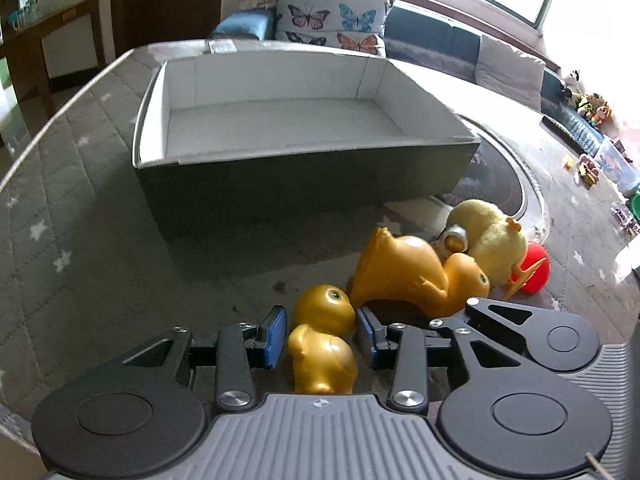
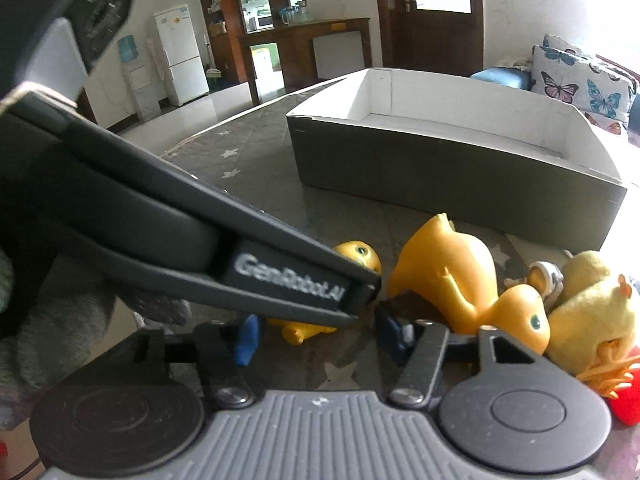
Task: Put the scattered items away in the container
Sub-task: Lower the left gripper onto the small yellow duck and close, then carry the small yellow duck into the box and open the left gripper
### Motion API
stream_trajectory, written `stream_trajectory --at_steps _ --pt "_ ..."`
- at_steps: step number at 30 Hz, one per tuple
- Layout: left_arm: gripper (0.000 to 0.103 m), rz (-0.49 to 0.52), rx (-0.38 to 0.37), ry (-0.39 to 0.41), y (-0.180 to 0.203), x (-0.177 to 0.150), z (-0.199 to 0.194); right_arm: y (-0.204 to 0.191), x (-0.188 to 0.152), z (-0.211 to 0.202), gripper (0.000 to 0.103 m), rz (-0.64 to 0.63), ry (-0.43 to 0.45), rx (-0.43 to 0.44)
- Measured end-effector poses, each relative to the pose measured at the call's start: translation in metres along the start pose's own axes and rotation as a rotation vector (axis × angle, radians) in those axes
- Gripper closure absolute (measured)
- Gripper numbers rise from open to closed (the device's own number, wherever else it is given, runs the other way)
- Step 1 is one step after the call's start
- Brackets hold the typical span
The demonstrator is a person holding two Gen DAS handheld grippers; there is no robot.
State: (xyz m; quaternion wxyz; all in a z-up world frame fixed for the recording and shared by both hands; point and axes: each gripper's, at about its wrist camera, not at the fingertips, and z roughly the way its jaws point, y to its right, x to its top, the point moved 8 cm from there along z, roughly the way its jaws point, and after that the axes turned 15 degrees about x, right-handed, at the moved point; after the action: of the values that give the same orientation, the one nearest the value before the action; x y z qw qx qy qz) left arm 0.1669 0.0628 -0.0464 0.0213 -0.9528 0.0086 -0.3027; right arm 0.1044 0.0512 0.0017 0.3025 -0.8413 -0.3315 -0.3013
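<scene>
A small yellow rubber duck (image 1: 324, 344) sits between the blue pads (image 1: 276, 332) of my left gripper (image 1: 321, 333), which touch it on both sides; in the right wrist view only its head (image 2: 358, 256) and tail show behind that gripper. A bigger yellow duck (image 1: 416, 272) (image 2: 452, 276) lies on its side just to the right. Beyond it are a plush chick (image 1: 492, 240) (image 2: 592, 308), a red ball (image 1: 532, 268) and a small silver-and-gold toy (image 1: 454, 240). The grey box (image 1: 304, 176) (image 2: 440, 164), white inside, stands empty behind them. My right gripper (image 2: 320, 338) is open, holding nothing.
The left gripper's arm crosses the right wrist view from the left, held by a grey-gloved hand (image 2: 60, 320). A sofa with butterfly cushions (image 1: 332, 16) lies behind the table. Toys litter the floor at far right (image 1: 592, 168). Bare star-patterned tabletop (image 1: 80, 240) spreads left of the box.
</scene>
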Motion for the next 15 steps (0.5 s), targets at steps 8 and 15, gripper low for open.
stream_trajectory --at_steps 8,15 --pt "0.065 -0.050 -0.034 -0.025 -0.007 -0.002 0.005 -0.001 0.001 0.001 0.060 -0.004 0.008 0.021" --pt "0.065 -0.054 -0.026 0.001 -0.009 0.001 -0.009 -0.008 0.007 -0.008 0.063 -0.011 0.034 0.040"
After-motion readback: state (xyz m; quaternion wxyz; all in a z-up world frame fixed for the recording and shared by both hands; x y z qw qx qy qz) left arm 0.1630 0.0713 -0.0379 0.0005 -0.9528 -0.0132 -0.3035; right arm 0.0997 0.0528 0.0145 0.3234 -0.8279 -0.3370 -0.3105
